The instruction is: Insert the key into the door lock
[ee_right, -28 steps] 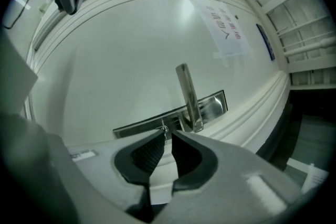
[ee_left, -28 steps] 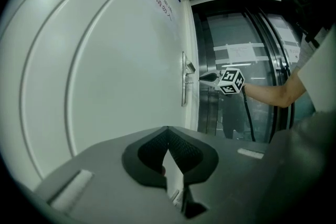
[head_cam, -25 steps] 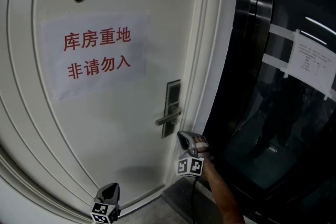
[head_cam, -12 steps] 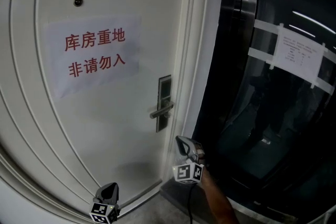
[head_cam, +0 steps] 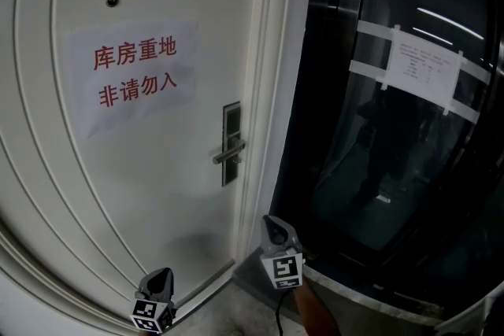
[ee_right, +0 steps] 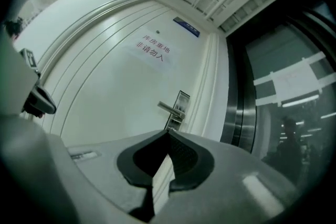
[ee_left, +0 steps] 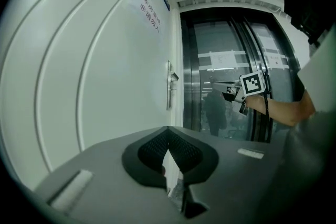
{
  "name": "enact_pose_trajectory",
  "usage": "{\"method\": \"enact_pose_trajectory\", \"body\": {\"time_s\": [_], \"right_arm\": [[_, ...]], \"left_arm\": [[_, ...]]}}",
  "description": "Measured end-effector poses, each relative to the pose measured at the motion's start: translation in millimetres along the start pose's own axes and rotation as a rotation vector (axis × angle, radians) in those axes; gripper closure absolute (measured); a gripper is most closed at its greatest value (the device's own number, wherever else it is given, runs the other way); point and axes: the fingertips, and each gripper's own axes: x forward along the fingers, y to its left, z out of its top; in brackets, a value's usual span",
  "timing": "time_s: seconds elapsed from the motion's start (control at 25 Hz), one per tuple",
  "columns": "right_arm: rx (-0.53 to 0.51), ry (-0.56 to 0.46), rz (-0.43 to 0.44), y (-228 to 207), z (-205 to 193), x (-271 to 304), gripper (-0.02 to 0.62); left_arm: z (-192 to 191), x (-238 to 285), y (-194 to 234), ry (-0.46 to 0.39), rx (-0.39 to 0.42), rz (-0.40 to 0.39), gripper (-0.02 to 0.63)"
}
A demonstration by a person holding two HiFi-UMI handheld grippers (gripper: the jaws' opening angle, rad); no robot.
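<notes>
The white door (head_cam: 157, 169) carries a dark lock plate (head_cam: 231, 139) with a metal lever handle (head_cam: 227, 153) near its right edge. My right gripper (head_cam: 269, 223) hangs below and a little to the right of the handle, well apart from it, jaws shut with nothing visible between them. In the right gripper view the handle (ee_right: 169, 109) and lock plate (ee_right: 181, 102) lie just beyond the tips. My left gripper (head_cam: 161, 274) is low by the door's bottom edge, jaws shut. No key shows in any view. From the left gripper view the right gripper (ee_left: 231, 93) is ahead at the right.
A paper sign (head_cam: 134, 75) with red characters is taped on the door under a peephole (head_cam: 113, 1). Right of the door frame (head_cam: 272, 90) stand dark glass panels (head_cam: 394, 153) with a taped notice (head_cam: 421, 67). A forearm (ee_left: 283, 110) reaches in behind the right gripper.
The right gripper has drawn back from just under the handle, lower in the head view, and rolled so its marker faces up. The left gripper stays low at the door's foot.
</notes>
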Motion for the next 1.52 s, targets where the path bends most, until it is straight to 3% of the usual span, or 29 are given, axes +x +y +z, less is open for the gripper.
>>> {"method": "enact_pose_trajectory", "body": {"time_s": [0.36, 0.92, 1.04, 1.2, 1.52], "right_arm": [[0.169, 0.046, -0.042, 26, -13, -65, 0.594], [0.221, 0.126, -0.088, 81, -33, -156, 0.594], [0.237, 0.135, -0.106, 87, -34, -174, 0.594], [0.248, 0.145, -0.114, 93, -33, -198, 0.594], [0.262, 0.166, -0.128, 104, -35, -234, 0.594]], "left_arm": [[-2, -18, -14, -0.001, -0.003, -0.066, 0.604], [0, -53, -44, -0.029, 0.019, -0.156, 0.604], [-1, -63, -57, -0.015, -0.011, -0.195, 0.604], [-3, -74, -58, -0.034, 0.031, -0.178, 0.604], [-2, -98, -72, -0.042, 0.038, -0.191, 0.604]]}}
